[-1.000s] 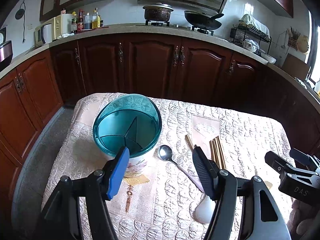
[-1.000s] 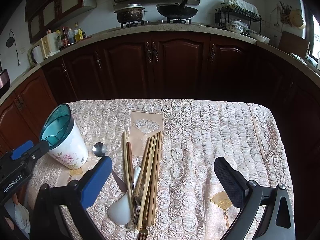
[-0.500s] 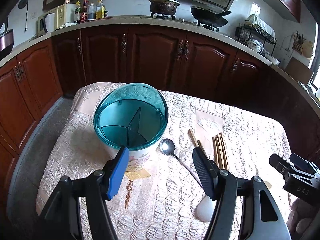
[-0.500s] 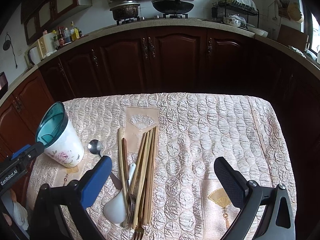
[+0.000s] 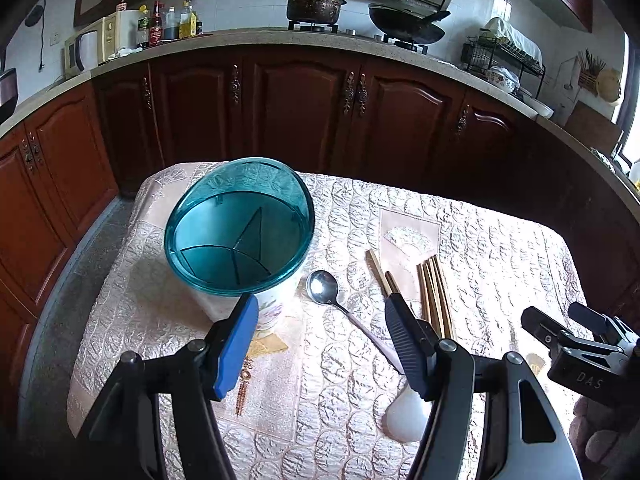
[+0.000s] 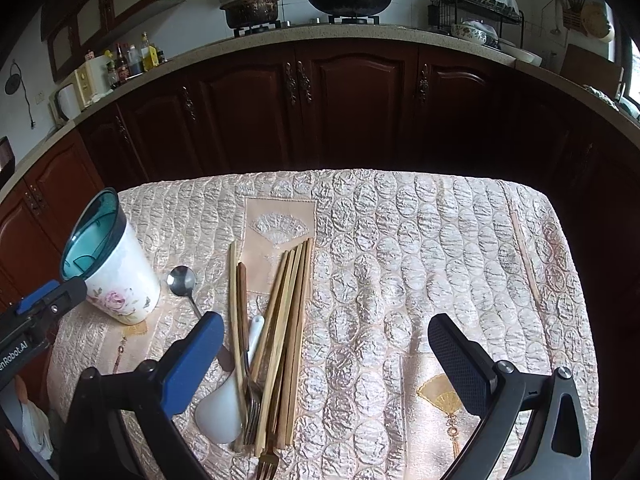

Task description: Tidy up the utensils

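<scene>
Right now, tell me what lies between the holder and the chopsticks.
In both views, the metal spoon lies between the utensil holder and the chopsticks.

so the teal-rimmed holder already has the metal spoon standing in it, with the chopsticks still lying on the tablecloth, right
Not quite. The teal-rimmed holder is empty; the left wrist view shows only its dividers inside. The metal spoon lies flat on the tablecloth beside the holder. The chopsticks do lie on the cloth, as the right wrist view shows.

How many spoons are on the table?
2. A metal spoon lies right beside the cup. A white spoon lies next to the pile of chopsticks, nearer the camera. The pile could hide another.
</scene>
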Motion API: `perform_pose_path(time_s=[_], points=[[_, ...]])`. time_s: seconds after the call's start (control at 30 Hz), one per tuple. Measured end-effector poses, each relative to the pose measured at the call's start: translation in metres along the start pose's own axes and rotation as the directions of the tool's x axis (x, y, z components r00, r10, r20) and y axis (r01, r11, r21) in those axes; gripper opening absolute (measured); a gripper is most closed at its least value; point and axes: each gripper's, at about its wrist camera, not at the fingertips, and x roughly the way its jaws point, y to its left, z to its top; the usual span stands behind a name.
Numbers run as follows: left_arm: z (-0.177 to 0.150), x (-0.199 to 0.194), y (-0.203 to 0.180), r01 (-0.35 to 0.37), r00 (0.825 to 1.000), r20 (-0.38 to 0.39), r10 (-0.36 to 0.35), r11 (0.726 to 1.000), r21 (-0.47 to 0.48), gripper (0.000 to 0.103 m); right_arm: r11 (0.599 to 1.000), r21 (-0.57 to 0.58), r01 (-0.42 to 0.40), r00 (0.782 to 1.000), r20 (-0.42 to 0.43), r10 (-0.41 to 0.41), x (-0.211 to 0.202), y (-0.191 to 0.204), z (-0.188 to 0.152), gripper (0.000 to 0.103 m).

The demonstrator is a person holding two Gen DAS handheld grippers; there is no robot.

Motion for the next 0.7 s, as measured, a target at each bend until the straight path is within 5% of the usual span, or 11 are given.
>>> perform_pose_path(time_s=[0.7], points=[[0.008,0.023,-0.043,0.020,1.000,-0.025,-0.018,0.994,0.112,0.066,1.000,0.007,-0.011,0.999,-0.042,0.011,0.037,-0.020,0.001,0.102]])
